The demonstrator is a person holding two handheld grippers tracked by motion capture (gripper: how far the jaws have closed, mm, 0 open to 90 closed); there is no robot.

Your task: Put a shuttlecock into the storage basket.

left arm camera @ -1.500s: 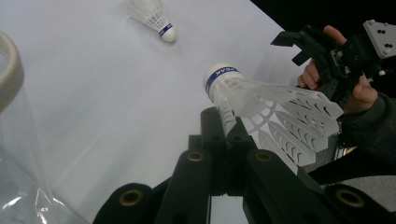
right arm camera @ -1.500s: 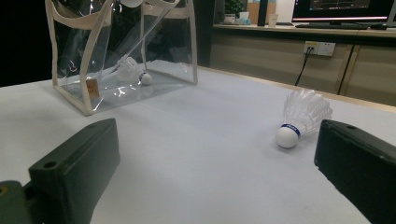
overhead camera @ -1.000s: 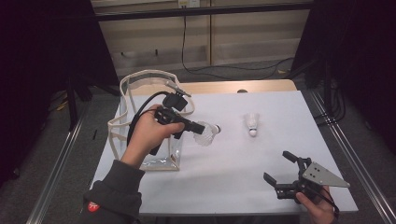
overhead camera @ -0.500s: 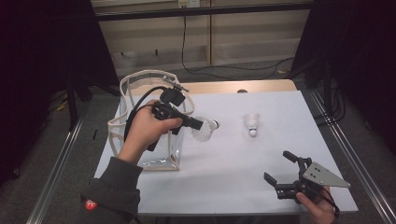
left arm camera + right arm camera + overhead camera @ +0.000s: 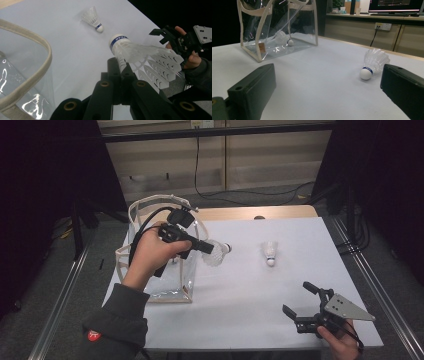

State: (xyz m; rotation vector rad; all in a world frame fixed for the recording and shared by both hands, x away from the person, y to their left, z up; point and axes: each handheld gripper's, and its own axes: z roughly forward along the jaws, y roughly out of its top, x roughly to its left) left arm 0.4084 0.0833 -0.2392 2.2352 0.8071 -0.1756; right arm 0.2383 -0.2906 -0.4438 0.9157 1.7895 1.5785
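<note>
Where the white table [image 5: 240, 285] meets its left edge, we see the left gripper [image 5: 202, 245] raised above the surface, its jaws pinched tight on the feathers of a shuttlecock [image 5: 216, 254]. In the left gripper view that shuttlecock [image 5: 145, 58] lies sideways across the jaw tips, its white cork with a blue band pointing up and left, the feather skirt fanning toward the right. The left hand [image 5: 150, 252] wraps the gripper body just above the clear bag [image 5: 172, 285], which stands upright at the table's left edge with its cream-trimmed rim open. From the high view, the held shuttlecock hangs just beside the bag's right wall, outside it and over the bare table.

A second shuttlecock [image 5: 270, 253] lies on the table to the right of the held one, well apart from both grippers, cork toward us. In the right gripper view we see it [image 5: 372, 63] resting near the right jaw, feathers up and tilted back.

A third shuttlecock [image 5: 284, 38] lies inside the bag [image 5: 262, 50], on its floor, cork toward the right in that view.

The right gripper [image 5: 306, 306] sits low at the table's near right corner, held by the right hand [image 5: 340, 342], its jaws spread wide with nothing between them.
</note>
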